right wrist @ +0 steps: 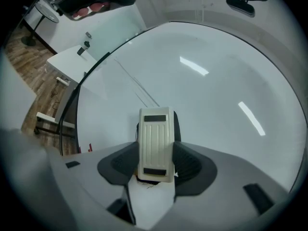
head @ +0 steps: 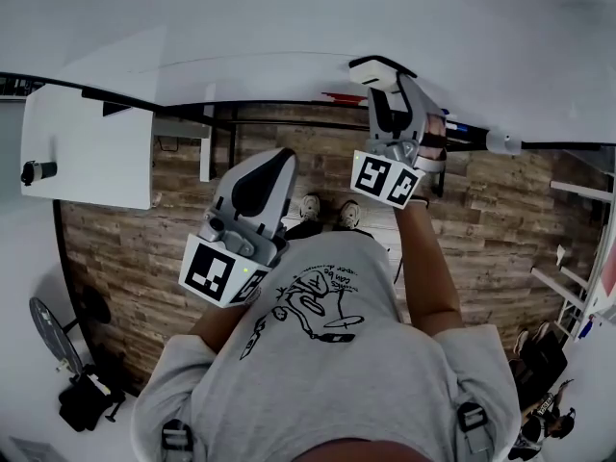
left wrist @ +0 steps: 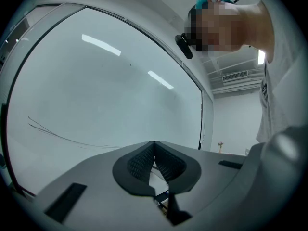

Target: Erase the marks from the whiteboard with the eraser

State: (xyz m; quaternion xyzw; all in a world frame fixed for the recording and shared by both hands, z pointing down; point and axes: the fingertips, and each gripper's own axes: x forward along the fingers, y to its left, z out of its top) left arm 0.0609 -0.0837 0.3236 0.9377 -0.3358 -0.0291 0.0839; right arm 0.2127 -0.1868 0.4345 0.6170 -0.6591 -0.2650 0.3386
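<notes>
Right gripper (right wrist: 155,166) is clamped on the eraser (right wrist: 155,141), jaws on its long sides at the rear half. The front sticks out toward the whiteboard (right wrist: 221,95); contact unclear. Thin marks (right wrist: 139,88) lie just ahead-left of the jaws. Left gripper (left wrist: 154,163) has jaws together, nothing in them. Eraser is probably light, with a rigid ribbed shell; side grip suits.

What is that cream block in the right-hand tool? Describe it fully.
The eraser is a cream, plastic-looking oblong with lengthwise ribs and a dark patch near each end; a dark pad edges its far side. The right gripper clamps its long sides, holding it against or just off the whiteboard, near faint thin lines.
</notes>
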